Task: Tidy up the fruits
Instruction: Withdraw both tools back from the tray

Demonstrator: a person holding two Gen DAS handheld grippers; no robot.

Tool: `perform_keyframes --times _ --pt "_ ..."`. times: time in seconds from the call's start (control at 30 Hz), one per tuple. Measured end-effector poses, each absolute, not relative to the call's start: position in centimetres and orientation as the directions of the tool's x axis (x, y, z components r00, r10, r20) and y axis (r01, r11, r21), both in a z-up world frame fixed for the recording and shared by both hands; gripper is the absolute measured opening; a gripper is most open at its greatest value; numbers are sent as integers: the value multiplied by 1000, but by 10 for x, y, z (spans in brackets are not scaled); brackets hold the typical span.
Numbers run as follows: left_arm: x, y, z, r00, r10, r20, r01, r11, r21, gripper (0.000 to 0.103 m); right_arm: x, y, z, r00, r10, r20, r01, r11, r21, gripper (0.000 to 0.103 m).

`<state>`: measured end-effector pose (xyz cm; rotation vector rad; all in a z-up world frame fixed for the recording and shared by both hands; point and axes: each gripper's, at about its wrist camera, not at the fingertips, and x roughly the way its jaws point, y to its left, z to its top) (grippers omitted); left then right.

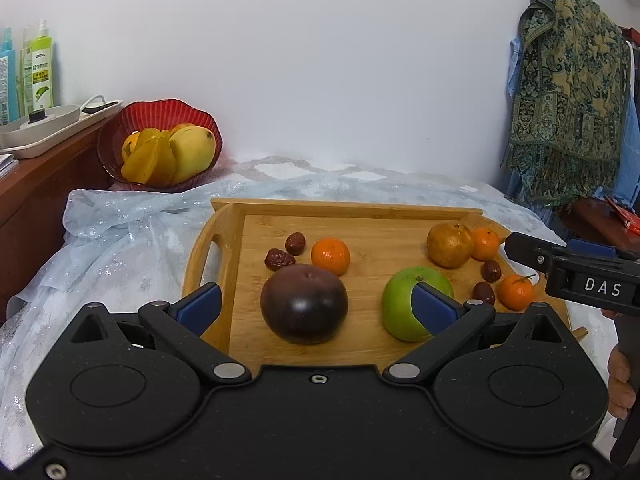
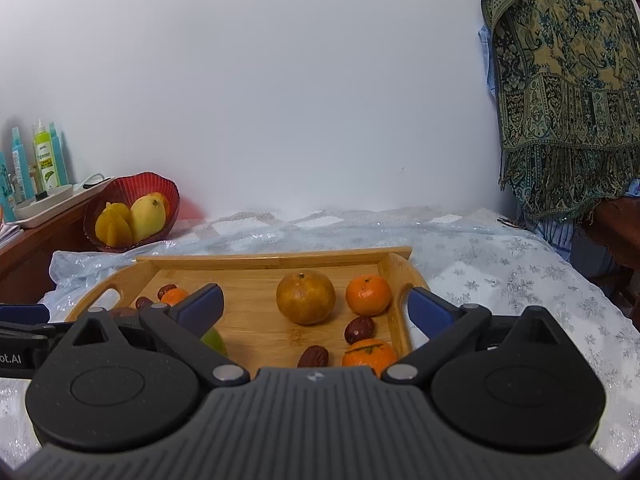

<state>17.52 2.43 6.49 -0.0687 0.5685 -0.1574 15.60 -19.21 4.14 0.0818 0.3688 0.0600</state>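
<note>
Both wrist views are looking forward and slightly down, from close in, across the wooden tray point(image 1: 352, 210) toward the white wall. The left view is sitting over the tray's left half, the right view over its right half. Both are sharing the tray, the red bowl point(image 2: 132, 196) and the hanging scarf point(image 2: 568, 92).

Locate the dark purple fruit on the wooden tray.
In the left wrist view, the dark purple fruit lies front-left on the wooden tray, left of the green fruit.
</note>
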Motion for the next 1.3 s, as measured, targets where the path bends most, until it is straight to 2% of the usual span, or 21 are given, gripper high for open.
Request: perform_keyframes --times 0.6,1.3 --pt "146 31 51 823 -163 -544 103 985 -139 102 124 -189 28 934 58 -352 -21 994 109 103" --pt "117 33 26 791 -154 -592 91 987 -135 102 88 -177 -2 918 37 -395 -3 996 88 103"
